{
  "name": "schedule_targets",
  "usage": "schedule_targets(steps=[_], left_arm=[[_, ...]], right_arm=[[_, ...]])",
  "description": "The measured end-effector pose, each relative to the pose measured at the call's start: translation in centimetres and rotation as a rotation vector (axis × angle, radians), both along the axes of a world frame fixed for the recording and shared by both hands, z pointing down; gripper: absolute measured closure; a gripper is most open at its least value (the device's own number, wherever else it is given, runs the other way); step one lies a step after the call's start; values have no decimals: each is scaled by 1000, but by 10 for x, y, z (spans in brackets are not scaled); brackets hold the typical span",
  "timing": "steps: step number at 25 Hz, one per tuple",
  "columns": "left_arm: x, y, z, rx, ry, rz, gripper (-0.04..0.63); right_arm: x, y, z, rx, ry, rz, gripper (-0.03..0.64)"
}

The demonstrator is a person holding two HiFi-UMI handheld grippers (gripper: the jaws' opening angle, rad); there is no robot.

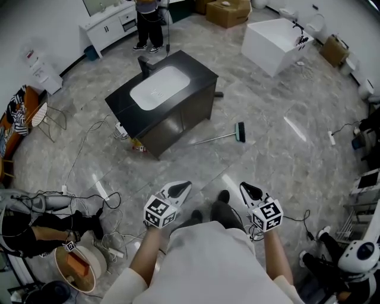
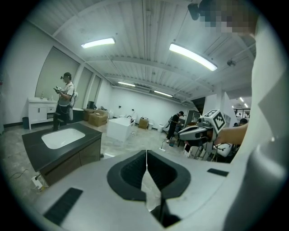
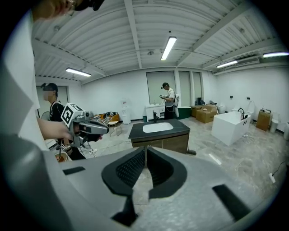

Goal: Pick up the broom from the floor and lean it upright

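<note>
The broom lies flat on the grey floor to the right of the dark vanity, its thin pale handle pointing left and its dark green head at the right end. Both grippers hang in front of the person's body, well short of the broom. My left gripper is shut with nothing between its jaws. My right gripper is also shut and empty. Each gripper shows in the other's view: the right gripper and the left gripper. Neither gripper view shows the broom clearly.
A dark vanity cabinet with a white basin stands mid-floor. A white bathtub and cardboard boxes are farther back, and a person stands behind the vanity. Cables trail at the left.
</note>
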State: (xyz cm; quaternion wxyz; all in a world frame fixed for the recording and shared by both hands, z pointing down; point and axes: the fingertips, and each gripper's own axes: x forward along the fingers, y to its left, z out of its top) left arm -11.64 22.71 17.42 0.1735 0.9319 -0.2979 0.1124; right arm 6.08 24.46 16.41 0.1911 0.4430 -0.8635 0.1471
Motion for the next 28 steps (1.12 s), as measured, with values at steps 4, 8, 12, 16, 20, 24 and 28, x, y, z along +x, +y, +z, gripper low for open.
schedule_targets(steps=[4, 8, 12, 16, 20, 24, 28], left_arm=[[12, -20, 2, -2, -4, -20, 584], [26, -48, 7, -3, -17, -57, 586], [49, -80, 8, -18, -13, -99, 586], [78, -117, 21, -37, -18, -137, 584], [113, -155, 27, -39, -14, -173, 584], [143, -191, 38, -60, -28, -208, 585], [170, -227, 56, -67, -58, -225, 584]], right_arm=[[7, -25, 4, -3, -4, -27, 601], [20, -59, 15, -16, -18, -51, 601], [41, -100, 23, -44, -20, -91, 601], [68, -144, 36, -67, -23, -125, 601], [101, -184, 49, -86, -22, -166, 601], [130, -226, 56, -101, -9, -213, 601], [157, -267, 69, -118, 0, -261, 601]])
